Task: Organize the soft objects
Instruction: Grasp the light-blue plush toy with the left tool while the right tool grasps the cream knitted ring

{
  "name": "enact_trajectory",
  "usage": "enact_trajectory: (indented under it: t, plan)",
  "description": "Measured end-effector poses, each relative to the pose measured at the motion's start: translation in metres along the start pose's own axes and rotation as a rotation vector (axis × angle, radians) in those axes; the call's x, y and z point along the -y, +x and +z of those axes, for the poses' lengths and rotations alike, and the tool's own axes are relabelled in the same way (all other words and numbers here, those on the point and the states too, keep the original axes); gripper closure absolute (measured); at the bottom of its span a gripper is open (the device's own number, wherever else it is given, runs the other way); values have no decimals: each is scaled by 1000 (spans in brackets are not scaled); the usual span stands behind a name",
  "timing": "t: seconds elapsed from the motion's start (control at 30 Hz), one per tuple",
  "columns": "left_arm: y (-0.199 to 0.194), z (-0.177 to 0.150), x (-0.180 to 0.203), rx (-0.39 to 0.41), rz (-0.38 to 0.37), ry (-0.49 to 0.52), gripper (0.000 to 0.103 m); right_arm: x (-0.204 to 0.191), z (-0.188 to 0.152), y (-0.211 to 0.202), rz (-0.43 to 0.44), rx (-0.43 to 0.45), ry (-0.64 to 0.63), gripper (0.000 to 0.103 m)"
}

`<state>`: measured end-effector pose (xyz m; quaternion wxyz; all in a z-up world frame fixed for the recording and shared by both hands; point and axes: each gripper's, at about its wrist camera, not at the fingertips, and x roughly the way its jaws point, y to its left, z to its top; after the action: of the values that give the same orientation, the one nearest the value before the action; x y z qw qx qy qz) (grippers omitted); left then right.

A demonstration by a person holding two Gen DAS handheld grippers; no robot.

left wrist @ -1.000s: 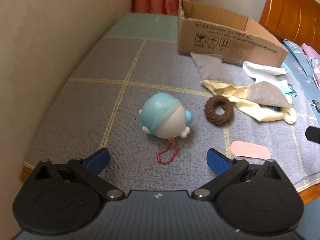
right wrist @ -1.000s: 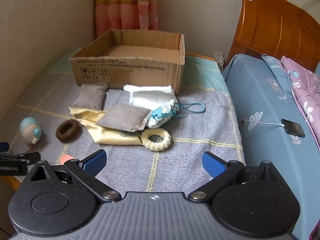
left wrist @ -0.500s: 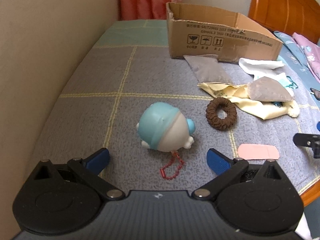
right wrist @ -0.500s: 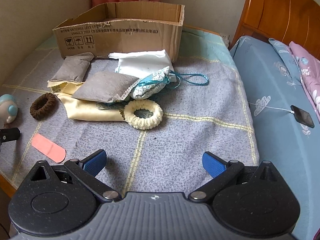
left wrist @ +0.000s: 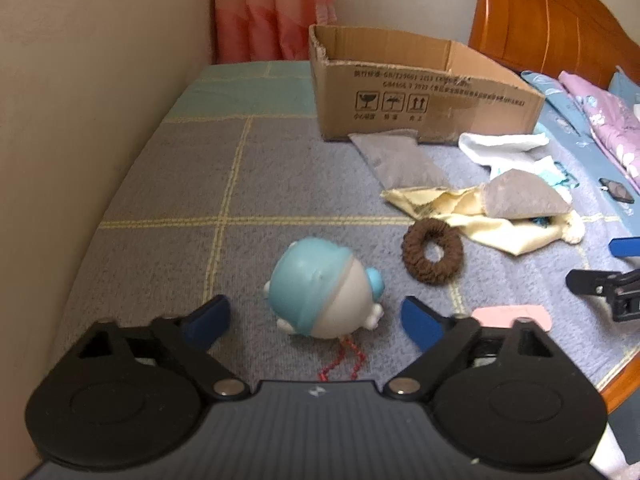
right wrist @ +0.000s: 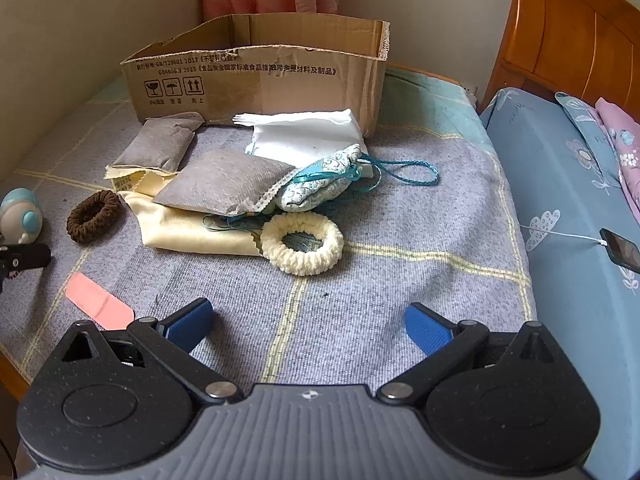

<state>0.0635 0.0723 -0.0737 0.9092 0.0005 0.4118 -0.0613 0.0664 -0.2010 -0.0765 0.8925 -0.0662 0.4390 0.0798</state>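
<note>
My left gripper [left wrist: 316,320] is open, its blue pads on either side of a blue and white round toy [left wrist: 320,296] with a red bead chain, lying on the grey checked mat [left wrist: 160,184]. My right gripper [right wrist: 308,326] is open and empty, low over the mat in front of a cream scrunchie [right wrist: 303,242]. Behind it lie a grey pouch [right wrist: 224,182] on a yellow cloth [right wrist: 188,230], a second grey pouch [right wrist: 160,146], a patterned drawstring bag [right wrist: 324,180], a white cloth [right wrist: 304,136] and a brown scrunchie [right wrist: 94,216]. An open cardboard box [right wrist: 260,80] stands at the back.
A pink strip [right wrist: 98,302] lies by my right gripper's left finger. A wall runs along the left [left wrist: 80,120]. A bed with a blue sheet [right wrist: 580,208], a phone on a cable [right wrist: 620,250] and a wooden headboard [right wrist: 572,40] is on the right.
Both grippers have moved forward and lower. The left one has closed in around the toy; the right one has come nearer the cream scrunchie. Nothing on the mat has moved.
</note>
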Motion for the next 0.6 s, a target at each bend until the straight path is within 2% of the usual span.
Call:
enact_trajectory:
  t: [0.2, 0.3, 0.6]
  plan:
    - [-4, 6, 5, 29, -36, 25, 29, 0, -3, 0, 3, 19, 0, 0]
    - [-1, 6, 5, 21, -38, 22, 47, 0, -4, 0, 1, 37, 3, 0]
    - [1, 8, 4, 13, -42, -3, 47, -3, 2, 3, 7, 61, -56, 2]
